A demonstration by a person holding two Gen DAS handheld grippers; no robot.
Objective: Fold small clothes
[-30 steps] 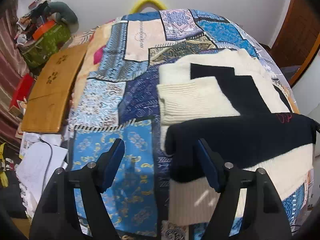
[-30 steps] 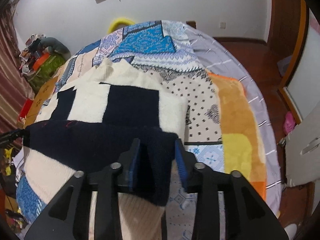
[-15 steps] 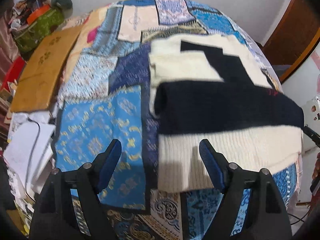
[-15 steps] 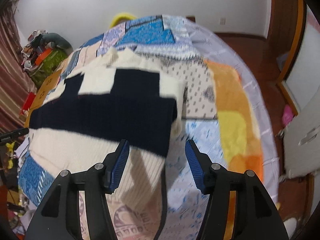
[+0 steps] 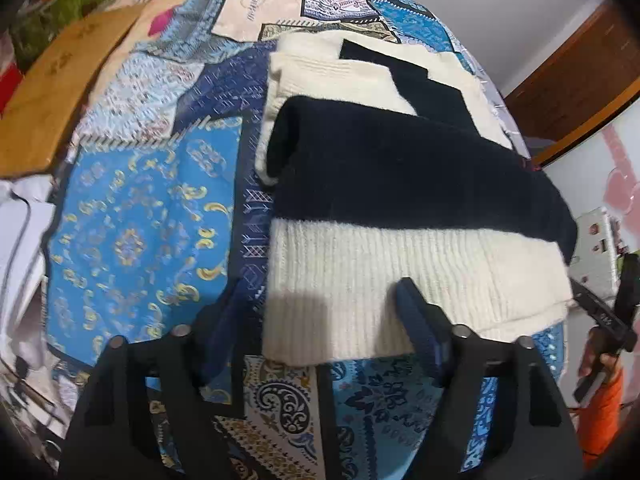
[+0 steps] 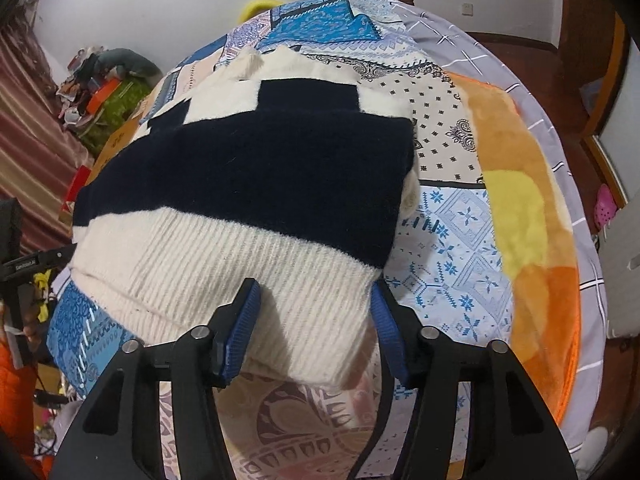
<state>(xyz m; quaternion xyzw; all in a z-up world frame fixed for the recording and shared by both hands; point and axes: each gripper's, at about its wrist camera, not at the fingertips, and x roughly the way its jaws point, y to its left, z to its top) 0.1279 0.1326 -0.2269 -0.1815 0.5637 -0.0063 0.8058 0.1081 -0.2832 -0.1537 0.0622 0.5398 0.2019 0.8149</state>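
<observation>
A cream and navy knit sweater (image 5: 400, 184) lies folded over on the patchwork bedspread (image 5: 136, 232), its ribbed cream hem nearest me. It also shows in the right wrist view (image 6: 248, 184). My left gripper (image 5: 320, 320) is open and empty, just short of the hem's left corner. My right gripper (image 6: 314, 320) is open and empty, with its jaws either side of the hem's right corner, not touching it that I can tell. The right gripper shows at the edge of the left wrist view (image 5: 612, 312).
A wooden board (image 5: 52, 96) and papers lie off the bed's left side. A pile of clutter (image 6: 104, 88) stands by the far wall. An orange and yellow blanket (image 6: 520, 208) covers the bed's right side, with wooden floor beyond.
Both grippers have let go of the sweater's folded-over part, opened and drawn back toward the near hem. The fold now rests flat on the sweater.
</observation>
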